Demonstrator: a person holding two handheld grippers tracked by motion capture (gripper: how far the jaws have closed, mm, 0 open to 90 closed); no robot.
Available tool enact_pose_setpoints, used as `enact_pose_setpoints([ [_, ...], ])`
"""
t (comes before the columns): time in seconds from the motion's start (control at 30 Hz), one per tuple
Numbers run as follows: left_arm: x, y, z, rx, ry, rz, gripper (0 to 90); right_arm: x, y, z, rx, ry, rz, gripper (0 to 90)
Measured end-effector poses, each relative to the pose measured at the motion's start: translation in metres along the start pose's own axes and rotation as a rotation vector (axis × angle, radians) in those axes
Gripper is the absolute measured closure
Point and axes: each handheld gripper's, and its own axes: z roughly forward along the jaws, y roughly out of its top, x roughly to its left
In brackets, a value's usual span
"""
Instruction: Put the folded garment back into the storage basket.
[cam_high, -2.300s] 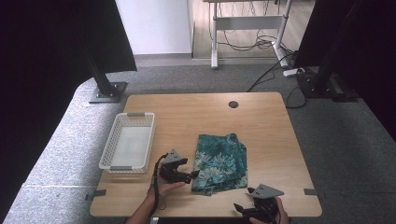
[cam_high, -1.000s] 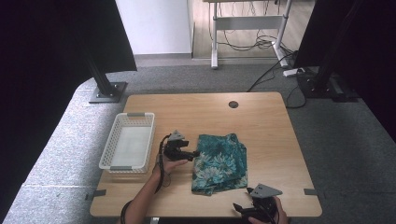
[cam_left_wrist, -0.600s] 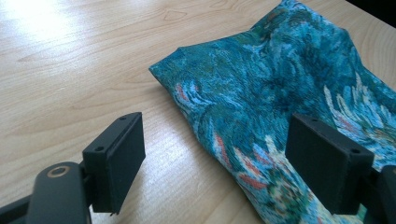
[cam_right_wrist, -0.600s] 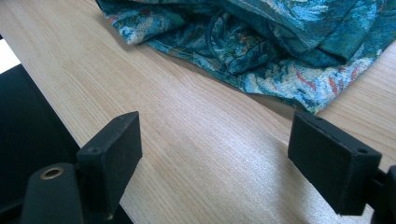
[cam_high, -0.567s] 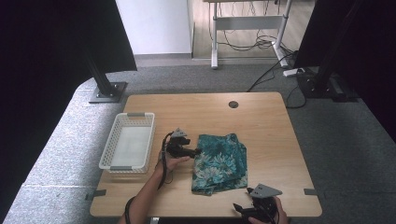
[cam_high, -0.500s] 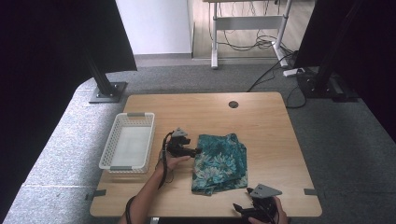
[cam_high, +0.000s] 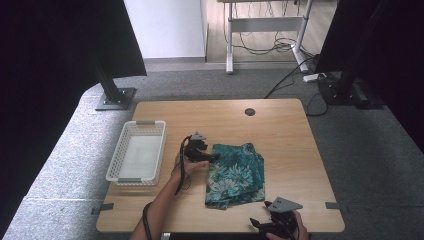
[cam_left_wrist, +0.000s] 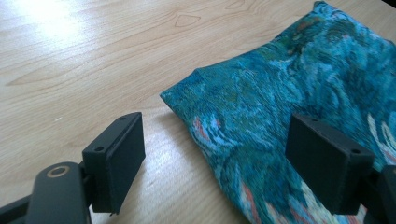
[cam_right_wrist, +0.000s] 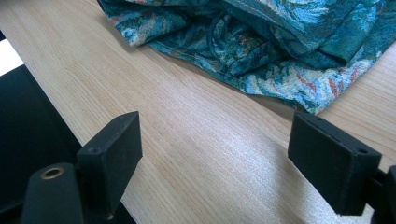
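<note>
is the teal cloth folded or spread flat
Folded: the teal cloth lies in a compact rectangle, with stacked layers showing along its near edge.

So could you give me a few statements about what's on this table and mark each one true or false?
1. The left gripper has its jaws open at the edge of the teal cloth. True.
2. The cloth lies inside the white basket. False: it lies on the wooden table, right of the basket.
3. The right gripper is clamped on the cloth. False: its jaws stand open over bare wood, short of the cloth.
4. The cloth is folded or bunched, not spread flat. True.
5. The basket holds nothing. True.
</note>
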Motion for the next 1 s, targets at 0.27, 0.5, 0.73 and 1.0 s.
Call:
enact_pose_setpoints([
  [0.27,0.001,0.003,0.012,0.021,-0.001,-0.001,19.1,0.0,0.0,-0.001,-0.003,-0.001,0.003,17.3],
  [0.5,-0.002,0.004,0.017,0.024,-0.008,0.002,19.0,0.0,-0.001,0.0,0.001,-0.001,0.0,17.4],
  [0.73,-0.006,0.003,0.019,0.018,0.027,0.03,22.0,0.001,-0.001,0.001,0.005,0.0,-0.004,17.4],
  [1.0,-0.012,0.002,0.021,0.005,0.055,0.055,42.8,0.002,0.0,0.002,0.007,-0.004,-0.004,17.4],
])
